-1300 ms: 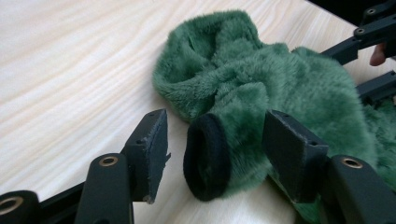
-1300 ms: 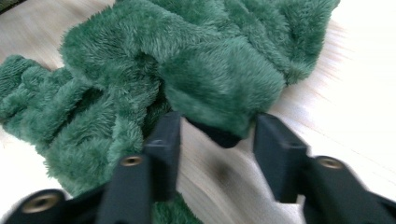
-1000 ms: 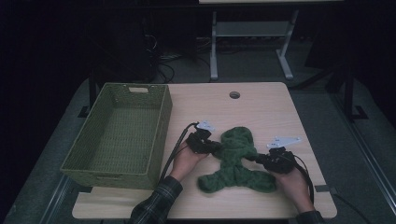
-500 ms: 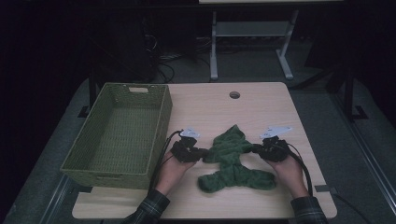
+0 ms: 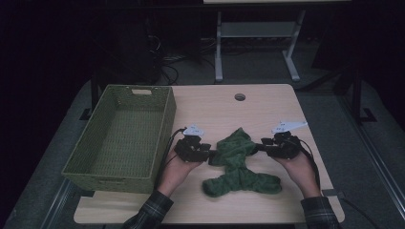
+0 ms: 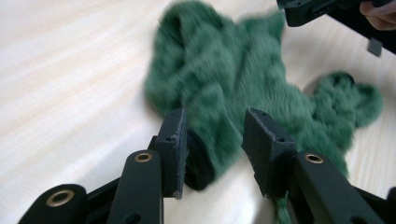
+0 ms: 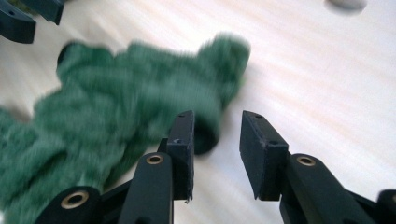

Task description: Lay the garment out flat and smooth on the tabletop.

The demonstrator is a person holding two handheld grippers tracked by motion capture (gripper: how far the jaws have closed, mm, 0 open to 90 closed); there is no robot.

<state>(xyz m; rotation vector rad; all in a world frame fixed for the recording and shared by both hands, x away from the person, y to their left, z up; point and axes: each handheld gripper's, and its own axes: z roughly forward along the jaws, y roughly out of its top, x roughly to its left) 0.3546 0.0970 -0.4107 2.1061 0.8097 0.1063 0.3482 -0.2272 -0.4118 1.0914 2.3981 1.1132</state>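
The high view looks forward and down from above the person's side, taking in the whole counter [image 5: 267, 105] from well back. The left gripper view rides low, close behind its own tongs [image 6: 215, 140], facing across the green cloth [image 6: 224, 79]. The right gripper view sits equally close behind its tongs [image 7: 215, 140]. All three share that cloth at mid-counter

One green towel [image 5: 237, 164], one woven basket [image 5: 76, 164], two grippers, one table [image 5: 267, 102]
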